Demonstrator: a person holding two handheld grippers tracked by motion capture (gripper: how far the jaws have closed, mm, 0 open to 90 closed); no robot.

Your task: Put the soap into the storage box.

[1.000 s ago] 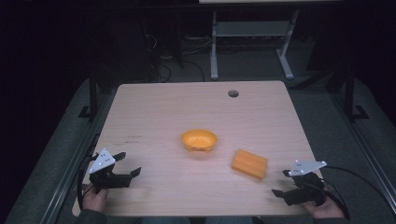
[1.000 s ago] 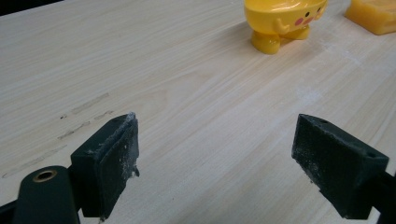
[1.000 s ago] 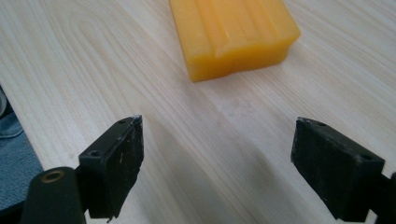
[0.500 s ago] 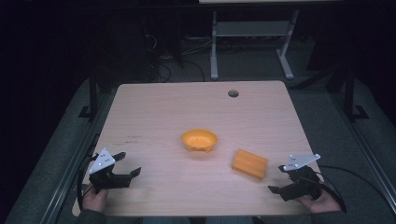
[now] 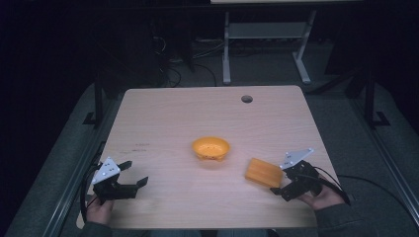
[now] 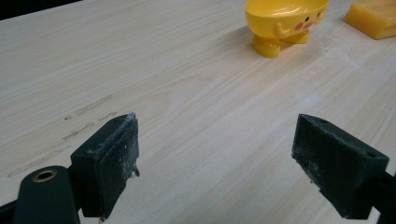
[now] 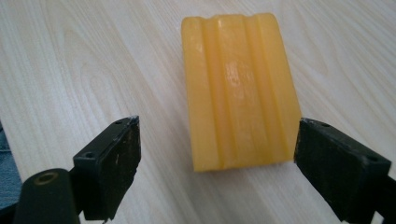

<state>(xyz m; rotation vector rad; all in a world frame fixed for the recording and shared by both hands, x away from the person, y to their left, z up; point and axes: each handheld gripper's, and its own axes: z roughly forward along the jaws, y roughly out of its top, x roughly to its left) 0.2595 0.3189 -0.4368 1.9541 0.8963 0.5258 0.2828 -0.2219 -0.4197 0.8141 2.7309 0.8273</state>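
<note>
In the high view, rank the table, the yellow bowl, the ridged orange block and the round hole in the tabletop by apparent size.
1. table
2. and 3. yellow bowl and ridged orange block: too alike to rank
4. round hole

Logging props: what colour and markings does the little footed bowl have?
Yellow bowl with pink cheek dots, clearest in the left gripper view.

1. The block point(image 7: 238, 88) lies on the table point(image 5: 163, 118), straight ahead of the right gripper point(image 7: 217, 161), its near end between the spread jaws, touching neither.
2. The bowl point(image 5: 211, 148) stands on the table beyond the block, ahead and left of the right gripper.
3. From the left gripper point(image 6: 215, 158), the bowl point(image 6: 285, 23) stands well ahead to the right, with the block point(image 6: 373, 16) farther right.
4. A hole point(image 5: 246, 98) sits near the table's far edge.
</note>
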